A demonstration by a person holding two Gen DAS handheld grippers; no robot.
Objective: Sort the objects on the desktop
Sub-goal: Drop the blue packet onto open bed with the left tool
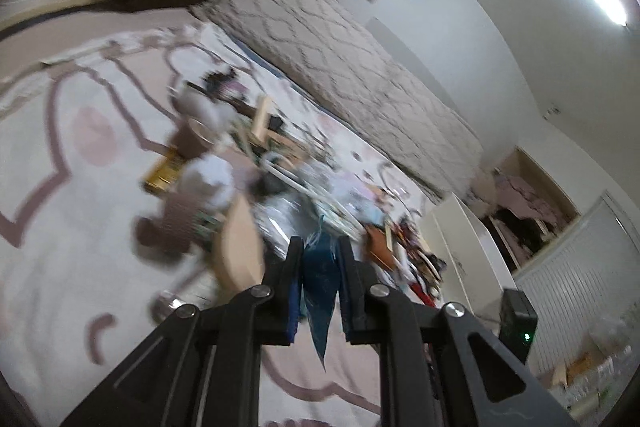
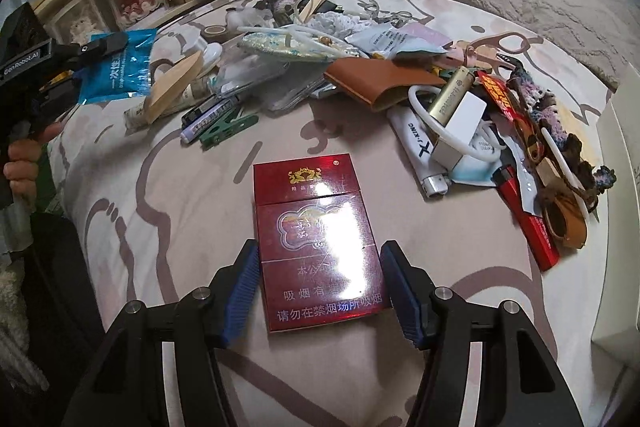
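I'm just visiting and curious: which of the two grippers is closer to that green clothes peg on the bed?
Probably the right. The right gripper, clamped on the red cigarette pack, sits just in front of the green peg. The left gripper holds a blue packet up beyond the pile's far left edge.

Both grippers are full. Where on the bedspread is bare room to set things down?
Bare bedspread lies left of the red cigarette pack, below the green clip. A smaller bare patch sits between the pack and the white lighter. The pile from the brown wallet rightward is crowded.
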